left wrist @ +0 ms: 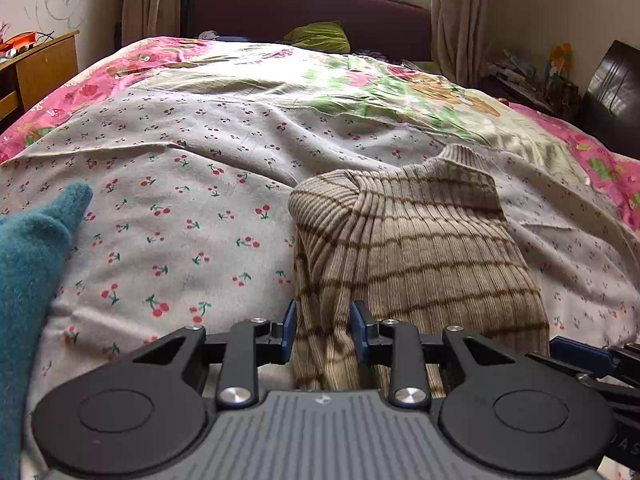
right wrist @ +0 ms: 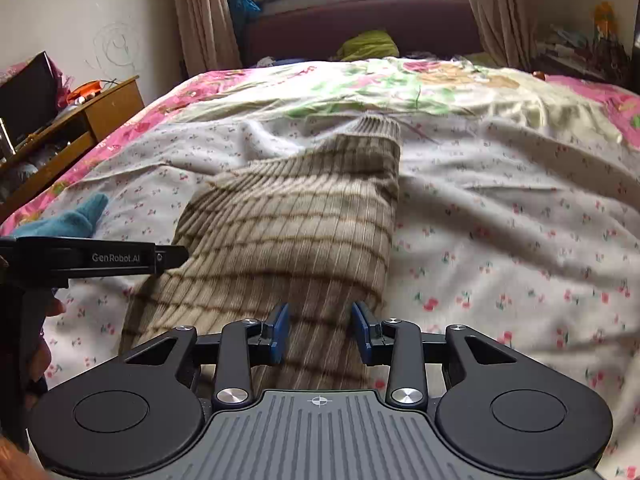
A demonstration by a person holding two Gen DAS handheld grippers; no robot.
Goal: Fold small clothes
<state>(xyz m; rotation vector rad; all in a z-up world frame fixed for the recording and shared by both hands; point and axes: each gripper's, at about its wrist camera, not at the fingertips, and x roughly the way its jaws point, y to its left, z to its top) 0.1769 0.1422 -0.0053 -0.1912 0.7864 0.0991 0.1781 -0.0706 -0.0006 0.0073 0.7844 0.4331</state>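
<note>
A beige ribbed sweater with brown stripes (left wrist: 416, 248) lies folded lengthwise on the cherry-print sheet (left wrist: 192, 216), collar toward the far end. My left gripper (left wrist: 325, 330) is closed on the sweater's near left edge, with cloth bunched between the blue pads. In the right wrist view the sweater (right wrist: 296, 220) runs away from me, and my right gripper (right wrist: 320, 332) holds its near right edge between its pads. The left gripper's body (right wrist: 100, 258) shows at the left of that view.
A teal knitted garment (left wrist: 28, 264) lies at the left on the sheet, also seen in the right wrist view (right wrist: 76, 218). A wooden desk (right wrist: 92, 120) stands left of the bed. A dark headboard (left wrist: 312, 16), green pillow (left wrist: 320, 36) and cluttered shelf (left wrist: 532, 76) lie beyond.
</note>
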